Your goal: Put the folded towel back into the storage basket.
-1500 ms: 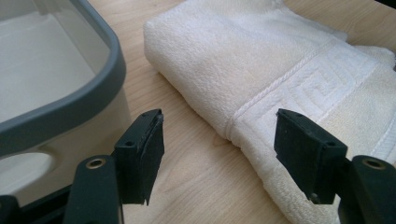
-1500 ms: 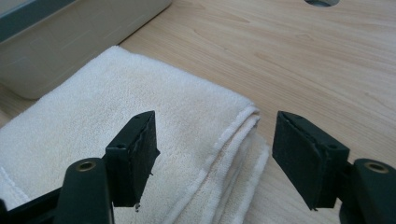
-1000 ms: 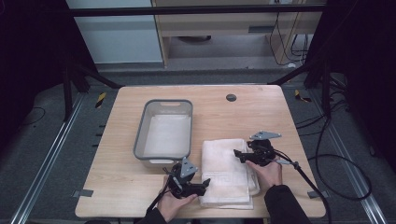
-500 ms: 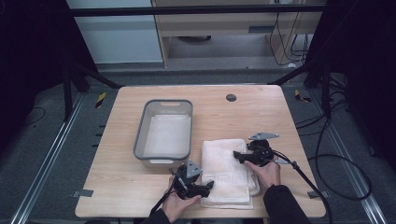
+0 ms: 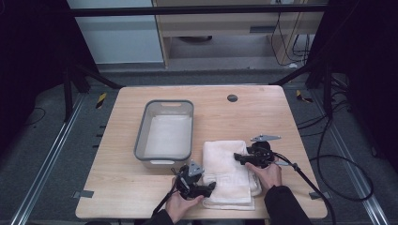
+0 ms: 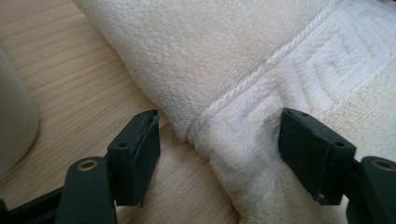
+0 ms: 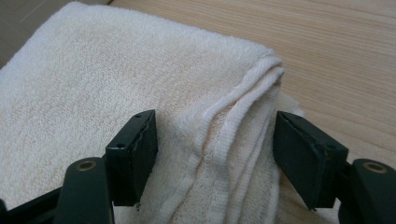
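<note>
two grippers are at one folded towel, and neither has taken hold yet. the left gripper (image 5: pixel 210 186) sits at the towel's near left edge with its jaws spread wide; in the left gripper view one jaw rests over bare wood beside the cloth and the other lies over the patterned band, so the corded hem falls between them. the right gripper (image 5: pixel 238 158) is at the towel's right side, farther from the person, jaws likewise spread; in the right gripper view they straddle the stacked layers of the folded edge without pressing them.

the towel (image 5: pixel 228 172) lies flat on the tabletop (image 5: pixel 263 117), near the person and right of centre, already folded into a thick oblong several layers deep. just left of it, almost touching its far left corner, stands the grey bin (image 5: pixel 187 105), which seems to hold a pale lining or another cloth; i cannot tell which.

judging from this, the work is at an early stage of the current step: both grippers are lined up on opposite edges, but the pinch itself is still to come. what remains looks like closing on both edges, lifting the bundle together so the layers do not slip apart, and carrying it left, probably into the bin, though another fold is equally possible.
</note>
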{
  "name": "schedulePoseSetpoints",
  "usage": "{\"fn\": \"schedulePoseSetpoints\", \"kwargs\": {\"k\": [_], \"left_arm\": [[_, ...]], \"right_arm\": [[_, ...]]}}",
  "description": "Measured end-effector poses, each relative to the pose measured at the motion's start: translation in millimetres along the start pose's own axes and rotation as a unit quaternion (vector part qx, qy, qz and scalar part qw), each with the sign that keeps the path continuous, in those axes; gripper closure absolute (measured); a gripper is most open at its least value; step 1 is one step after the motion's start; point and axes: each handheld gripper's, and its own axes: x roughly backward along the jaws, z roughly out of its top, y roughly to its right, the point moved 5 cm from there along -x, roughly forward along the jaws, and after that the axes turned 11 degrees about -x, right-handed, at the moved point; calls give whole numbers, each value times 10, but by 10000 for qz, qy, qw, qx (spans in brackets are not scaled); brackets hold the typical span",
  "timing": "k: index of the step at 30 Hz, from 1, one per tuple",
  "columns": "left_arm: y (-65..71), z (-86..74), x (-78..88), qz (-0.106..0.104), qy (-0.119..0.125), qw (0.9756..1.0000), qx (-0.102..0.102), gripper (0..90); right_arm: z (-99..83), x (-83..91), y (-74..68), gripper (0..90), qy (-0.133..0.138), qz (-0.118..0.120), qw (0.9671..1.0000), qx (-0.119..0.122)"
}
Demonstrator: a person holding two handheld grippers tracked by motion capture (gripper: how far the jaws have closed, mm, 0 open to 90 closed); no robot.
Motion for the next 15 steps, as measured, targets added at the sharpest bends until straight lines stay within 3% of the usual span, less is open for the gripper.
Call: {"fn": "schedulePoseSetpoints", "kwargs": {"k": [7,15], "left_arm": [[37,21,0,-165,-77,9998,-21,413],[62,41,5,-360,-145,9992,98,546]], "right_arm": [[-12,5,-20,427,-59,67,9999,-63],[-10,20,-37,586,-150,215,9993,-271]]}}
